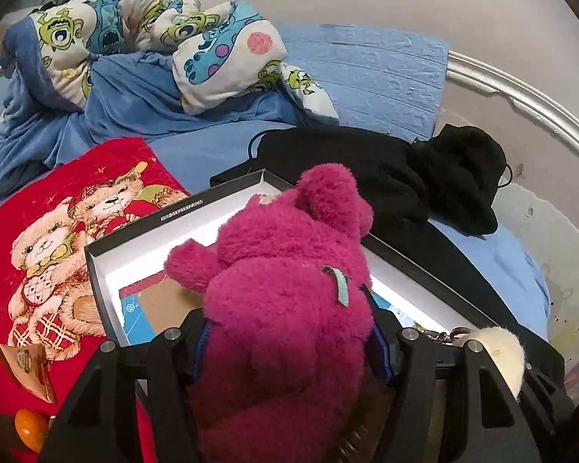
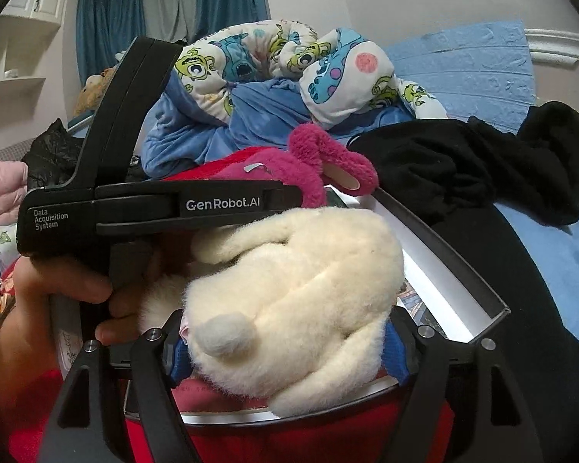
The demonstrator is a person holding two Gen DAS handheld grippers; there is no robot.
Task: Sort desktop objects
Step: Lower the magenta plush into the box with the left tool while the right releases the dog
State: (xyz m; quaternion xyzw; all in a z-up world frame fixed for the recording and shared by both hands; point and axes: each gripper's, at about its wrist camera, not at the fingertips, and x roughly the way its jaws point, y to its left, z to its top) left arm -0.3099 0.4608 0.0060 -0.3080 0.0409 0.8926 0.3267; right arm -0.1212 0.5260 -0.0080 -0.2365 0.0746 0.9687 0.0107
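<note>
The left gripper pinches a magenta plush bear at frame centre, above the open black cardboard box with white lining. The bear hides most of the box floor. The right gripper clamps a cream fleece rabbit toy over the same box; its face is hidden.

Left tongs and right tongs are each clamped around something.

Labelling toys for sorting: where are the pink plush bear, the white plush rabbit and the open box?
pink plush bear [image 1: 285, 308]: left wrist view, its back.
white plush rabbit [image 2: 308, 289]: right wrist view, its back.
open box [image 1: 135, 266]: left wrist view, white inner wall.
</note>
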